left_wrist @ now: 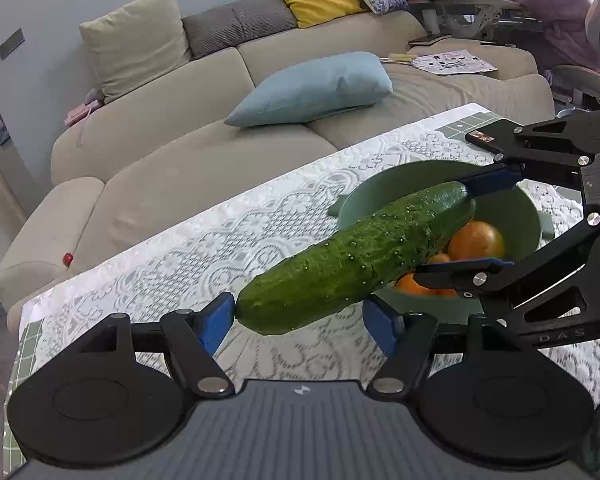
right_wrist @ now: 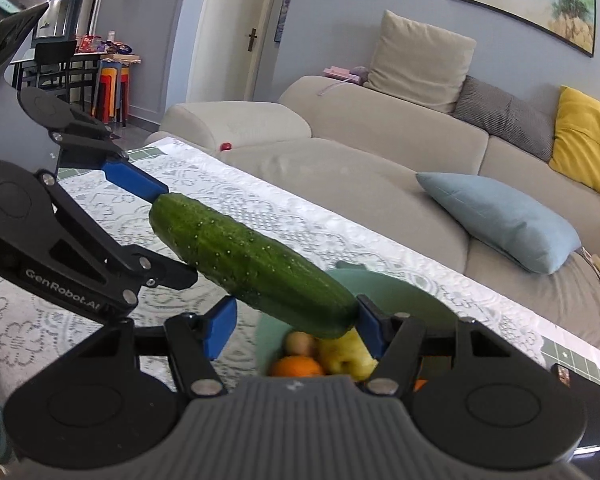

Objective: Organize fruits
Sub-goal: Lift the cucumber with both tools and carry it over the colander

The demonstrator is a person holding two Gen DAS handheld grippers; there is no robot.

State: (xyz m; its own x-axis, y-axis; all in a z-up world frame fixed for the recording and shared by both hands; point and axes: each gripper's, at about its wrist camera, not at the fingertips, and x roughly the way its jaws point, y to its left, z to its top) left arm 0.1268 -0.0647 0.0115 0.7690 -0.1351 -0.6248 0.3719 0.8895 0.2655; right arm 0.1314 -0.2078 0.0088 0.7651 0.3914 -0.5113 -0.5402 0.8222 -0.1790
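A green cucumber [left_wrist: 360, 260] hangs in the air over the table, held between my two grippers end to end. In the left wrist view its near end touches my left gripper's [left_wrist: 300, 320] left pad, with the jaws wide. Its far end sits in my right gripper [left_wrist: 456, 228], above a green bowl [left_wrist: 536, 208] holding oranges [left_wrist: 476, 240]. In the right wrist view the cucumber [right_wrist: 252, 264] rests against my right gripper's [right_wrist: 296, 328] right pad, jaws wide; the bowl [right_wrist: 400, 296] below shows an orange [right_wrist: 296, 366] and a yellow fruit [right_wrist: 348, 356]. The left gripper [right_wrist: 164, 232] meets the far end.
A white lace cloth [left_wrist: 204, 256] covers the table. A beige sofa [left_wrist: 172, 160] with a blue cushion [left_wrist: 312, 88] stands just beyond it. A dark phone [left_wrist: 484, 136] lies at the far right corner. A small red ball [left_wrist: 67, 257] sits on the sofa arm.
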